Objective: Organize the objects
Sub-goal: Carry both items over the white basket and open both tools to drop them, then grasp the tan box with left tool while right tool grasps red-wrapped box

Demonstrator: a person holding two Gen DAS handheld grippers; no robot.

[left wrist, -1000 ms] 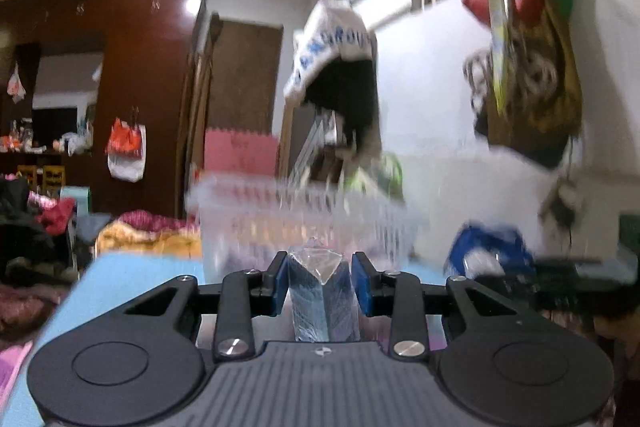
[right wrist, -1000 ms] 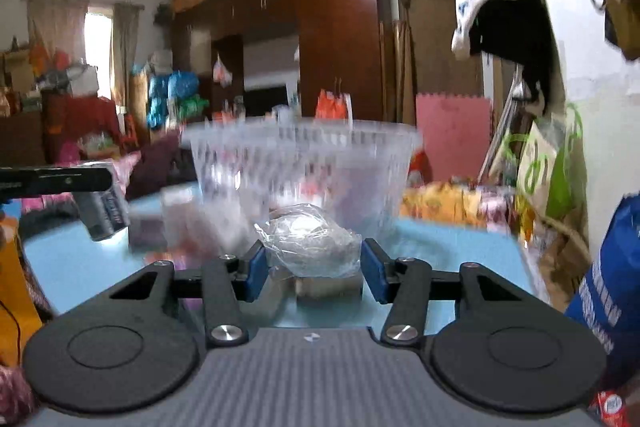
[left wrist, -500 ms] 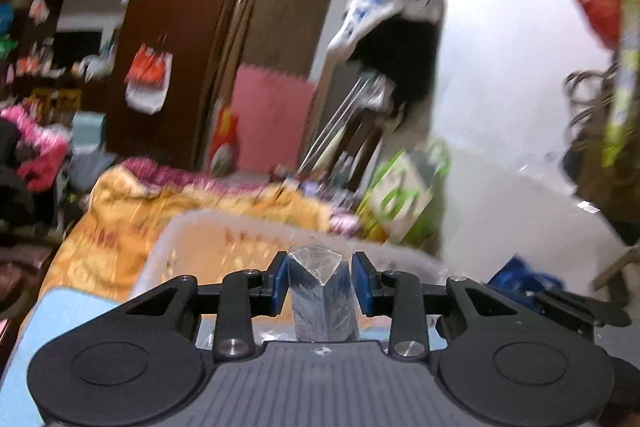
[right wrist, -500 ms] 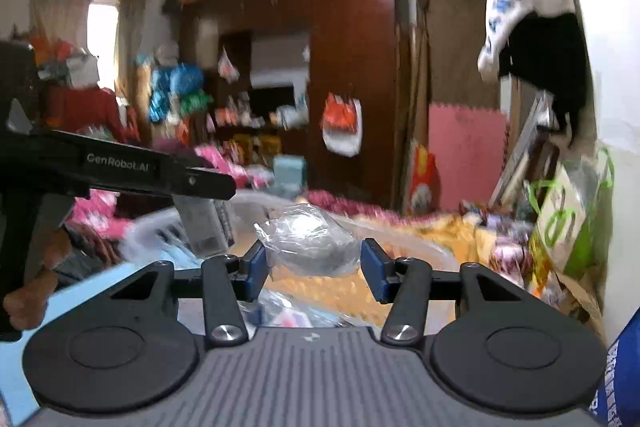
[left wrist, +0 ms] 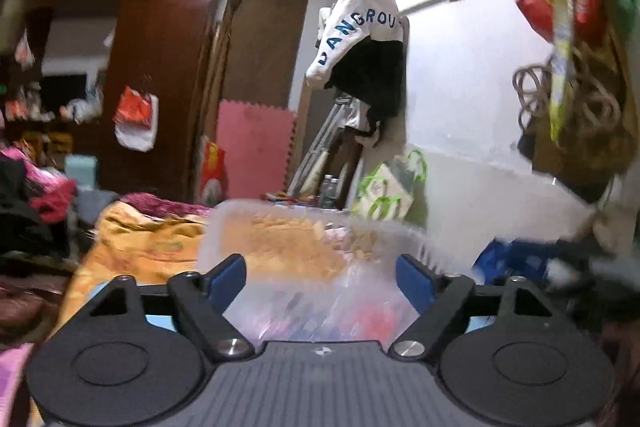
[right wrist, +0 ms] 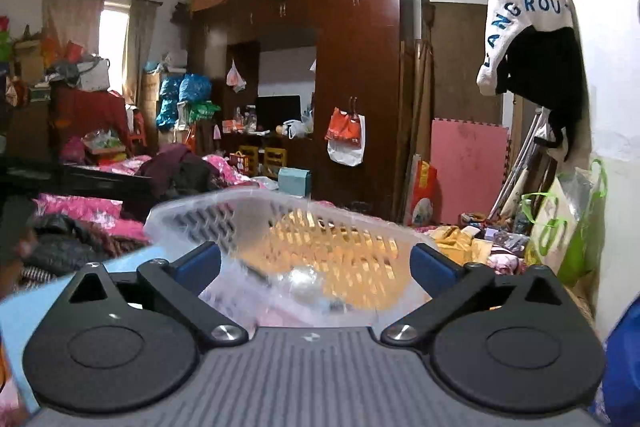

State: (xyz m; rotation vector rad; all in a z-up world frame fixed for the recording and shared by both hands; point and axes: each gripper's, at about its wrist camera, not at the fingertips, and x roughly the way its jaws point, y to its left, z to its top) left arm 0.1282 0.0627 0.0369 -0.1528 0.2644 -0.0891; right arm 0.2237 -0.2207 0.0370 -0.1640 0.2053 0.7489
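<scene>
Both grippers, left (left wrist: 320, 277) and right (right wrist: 316, 263), are opening, nothing pinched, above the translucent slotted plastic basket (right wrist: 224, 211), presumably so wrapped items drop inside.

The basket (right wrist: 320, 227) looks like translucent slotted plastic; at 12 o'clock the wardrobe (right wrist: 360, 67) is glossy dark wood.

Basket (right wrist: 360, 239) sits dead ahead of both my grippers, on the table (right wrist: 60, 303). A bag (right wrist: 304, 281) lies inside it. Bedding (left wrist: 148, 247) is behind the basket, wardrobe (right wrist: 360, 87) further back. Foam mat (right wrist: 468, 171) leans right of the wardrobe; a hanging garment (right wrist: 524, 27) is on the right wall.
</scene>
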